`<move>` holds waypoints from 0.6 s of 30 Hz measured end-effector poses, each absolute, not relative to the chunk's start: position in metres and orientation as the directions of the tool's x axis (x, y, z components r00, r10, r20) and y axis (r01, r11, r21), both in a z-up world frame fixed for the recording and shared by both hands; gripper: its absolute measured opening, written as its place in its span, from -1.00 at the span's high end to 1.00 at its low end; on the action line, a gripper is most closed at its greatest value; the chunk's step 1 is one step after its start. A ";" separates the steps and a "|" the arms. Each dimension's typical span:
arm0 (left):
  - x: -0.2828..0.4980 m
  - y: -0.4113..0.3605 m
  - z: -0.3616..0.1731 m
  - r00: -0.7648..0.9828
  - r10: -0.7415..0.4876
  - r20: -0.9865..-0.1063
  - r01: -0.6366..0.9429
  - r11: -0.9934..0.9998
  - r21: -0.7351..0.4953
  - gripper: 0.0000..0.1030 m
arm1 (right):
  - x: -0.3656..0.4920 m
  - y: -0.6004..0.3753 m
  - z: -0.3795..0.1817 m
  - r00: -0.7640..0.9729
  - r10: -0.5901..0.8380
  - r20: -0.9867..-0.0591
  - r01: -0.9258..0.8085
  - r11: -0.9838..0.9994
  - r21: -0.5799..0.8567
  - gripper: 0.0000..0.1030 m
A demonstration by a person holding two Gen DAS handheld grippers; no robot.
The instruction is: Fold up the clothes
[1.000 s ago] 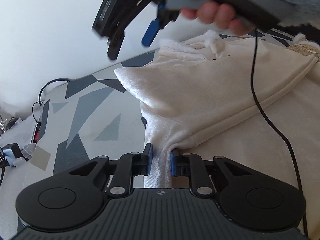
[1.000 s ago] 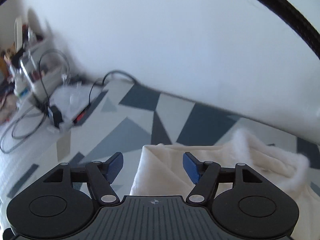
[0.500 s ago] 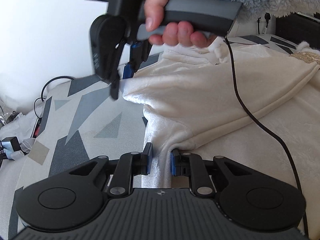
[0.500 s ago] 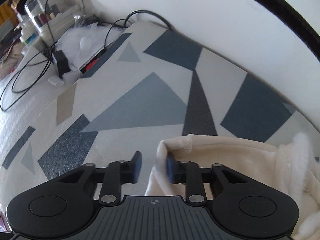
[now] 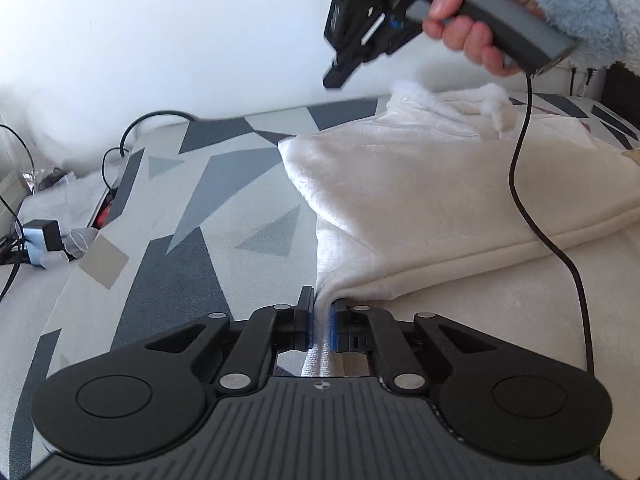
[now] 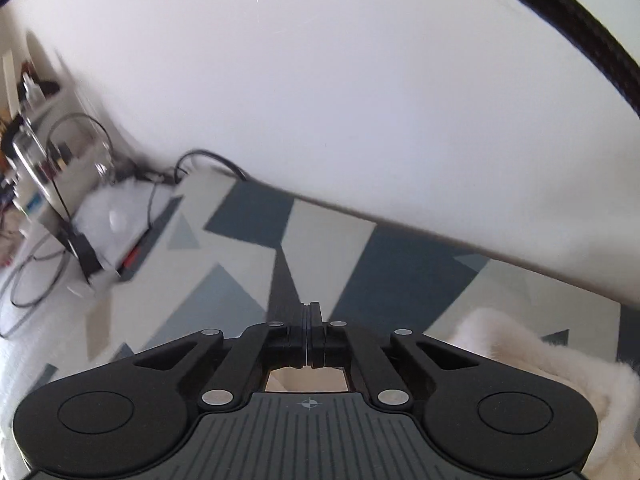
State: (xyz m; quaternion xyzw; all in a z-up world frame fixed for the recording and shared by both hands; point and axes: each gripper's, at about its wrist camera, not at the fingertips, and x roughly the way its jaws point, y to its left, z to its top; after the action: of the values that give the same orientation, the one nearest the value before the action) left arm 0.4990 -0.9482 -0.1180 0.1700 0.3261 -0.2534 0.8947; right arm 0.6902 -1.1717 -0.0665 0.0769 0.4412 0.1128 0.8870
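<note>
A cream plush garment (image 5: 420, 200) lies on a bed cover (image 5: 180, 248) with grey and dark triangles. My left gripper (image 5: 322, 320) is shut on a fold of the garment's near edge, low over the cover. My right gripper (image 6: 307, 332) is shut with nothing between its fingers, raised above the garment's far corner; it also shows in the left wrist view (image 5: 360, 32), held in a hand. A fluffy part of the garment (image 6: 520, 352) shows at the right in the right wrist view.
A white wall (image 5: 160, 40) runs behind the bed. Cables and a small adapter (image 5: 36, 236) lie at the left edge. The right gripper's black cable (image 5: 520, 160) hangs across the garment. A shelf with clutter (image 6: 32, 128) stands at the far left.
The right gripper closed at the garment's far corner, then rose up and to the right, shut and empty. The corner lies back on the cover. The left gripper kept its hold.
</note>
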 end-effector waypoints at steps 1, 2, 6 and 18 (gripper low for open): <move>0.496 -0.950 -0.118 0.665 -0.337 -0.667 0.570 0.805 0.162 0.84 | 0.689 -1.170 -0.071 0.584 0.249 -0.773 -0.130 0.968 0.214 0.98; 0.495 -0.952 -0.118 0.668 -0.330 -0.667 0.572 0.801 0.176 0.83 | 0.688 -1.169 -0.075 0.583 0.230 -0.779 -0.127 0.973 0.193 0.96; 0.495 -0.950 -0.115 0.664 -0.320 -0.676 0.567 0.805 0.176 0.69 | 0.668 -1.195 -0.071 0.635 0.186 -0.750 -0.022 0.975 0.223 0.65; 0.483 -0.931 -0.079 0.663 -0.384 -0.643 0.571 0.815 0.102 -0.07 | 0.402 -1.398 -0.014 0.828 -0.181 -0.531 0.523 0.592 0.614 0.34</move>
State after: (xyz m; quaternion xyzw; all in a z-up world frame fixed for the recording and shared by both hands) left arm 0.4828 -0.9305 -0.0795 0.1489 0.3132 -0.2655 0.8996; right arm 0.4016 -1.3978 -0.0145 0.4035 0.2116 -0.2030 0.8667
